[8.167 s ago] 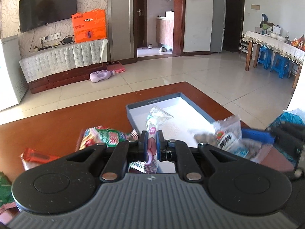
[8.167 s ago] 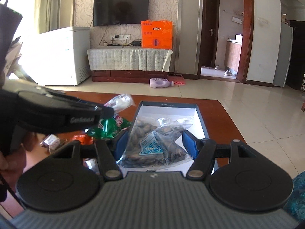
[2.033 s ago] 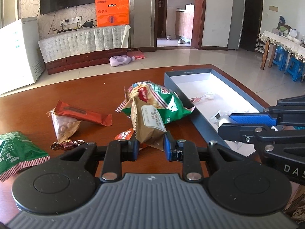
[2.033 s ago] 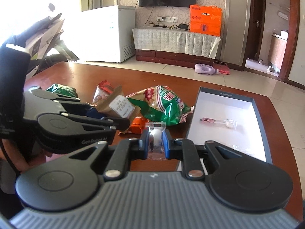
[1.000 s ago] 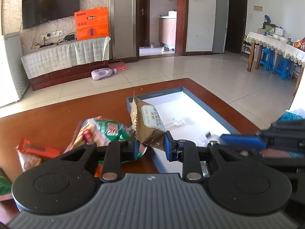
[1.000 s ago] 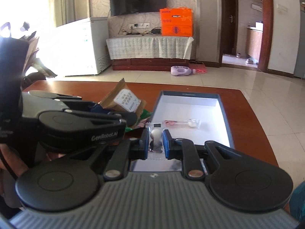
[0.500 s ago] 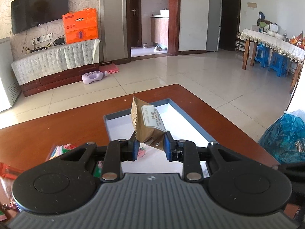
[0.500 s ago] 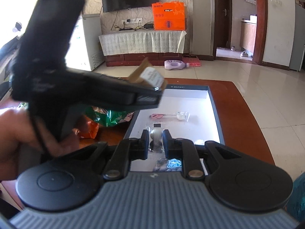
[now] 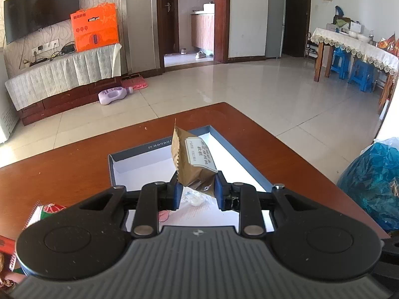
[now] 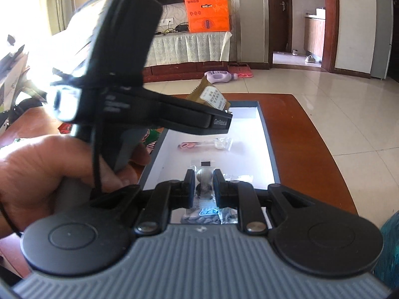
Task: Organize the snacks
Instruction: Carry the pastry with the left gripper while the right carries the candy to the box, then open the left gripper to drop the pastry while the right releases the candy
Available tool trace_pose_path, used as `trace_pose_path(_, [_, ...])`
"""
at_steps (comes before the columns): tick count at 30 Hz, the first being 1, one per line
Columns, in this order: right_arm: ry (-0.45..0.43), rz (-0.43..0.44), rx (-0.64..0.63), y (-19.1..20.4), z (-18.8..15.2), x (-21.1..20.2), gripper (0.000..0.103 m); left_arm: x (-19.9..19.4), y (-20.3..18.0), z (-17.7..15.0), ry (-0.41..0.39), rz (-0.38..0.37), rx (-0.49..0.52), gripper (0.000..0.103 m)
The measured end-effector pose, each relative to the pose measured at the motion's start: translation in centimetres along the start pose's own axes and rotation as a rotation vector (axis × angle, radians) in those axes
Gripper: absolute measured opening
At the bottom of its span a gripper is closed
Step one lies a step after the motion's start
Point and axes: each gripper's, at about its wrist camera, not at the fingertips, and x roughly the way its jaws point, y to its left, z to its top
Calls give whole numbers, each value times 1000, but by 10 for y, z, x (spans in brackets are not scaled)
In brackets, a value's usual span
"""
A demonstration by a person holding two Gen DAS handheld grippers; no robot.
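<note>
My left gripper (image 9: 197, 194) is shut on a brown snack packet (image 9: 193, 162) with a white label, held upright over the open blue box (image 9: 139, 150) with a white floor. The same packet (image 10: 209, 97) and left gripper (image 10: 219, 122) show in the right wrist view, above the box (image 10: 271, 154). My right gripper (image 10: 203, 182) is shut on a small clear packet (image 10: 203, 175) with a round grey sweet, low over the near part of the box. A pink-and-clear sweet (image 10: 204, 144) and a clear nut bag (image 10: 212, 215) lie in the box.
The box sits on a brown wooden table (image 9: 62, 164). A green-and-red snack bag (image 9: 45, 211) lies left of the box, with more snacks at the left edge. A blue plastic bag (image 9: 371, 184) is off the table's right side. The left hand (image 10: 37, 174) fills the left of the right wrist view.
My left gripper has carried the brown packet rightwards from the snack pile to above the box. My right gripper has moved with its small packet over the near part of the box.
</note>
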Motion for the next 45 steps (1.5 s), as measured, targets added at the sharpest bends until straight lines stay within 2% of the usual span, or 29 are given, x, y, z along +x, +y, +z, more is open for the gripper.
trace_pose_path(13, [10, -17, 14, 4, -2, 4, 19, 35, -1, 6, 30, 21, 7, 32])
trace_pose_path(16, [11, -15, 14, 5, -2, 3, 19, 36, -2, 3, 29, 18, -2, 38])
trace_pose_path(18, [11, -15, 13, 6, -2, 3, 19, 36, -2, 3, 25, 27, 1, 49])
trace_pose_path(21, [11, -14, 14, 5, -2, 2, 19, 35, 0, 3, 22, 20, -3, 53])
trace_pose_path(29, [11, -7, 10, 6, -3, 4, 19, 15, 7, -3, 15, 16, -15, 53])
trace_pose_path(34, [9, -2, 7, 3, -5, 4, 19, -1, 8, -8, 6, 31, 11, 53])
trace_pose_path(45, [7, -16, 21, 2, -7, 9, 19, -46, 14, -30, -7, 6, 5, 53])
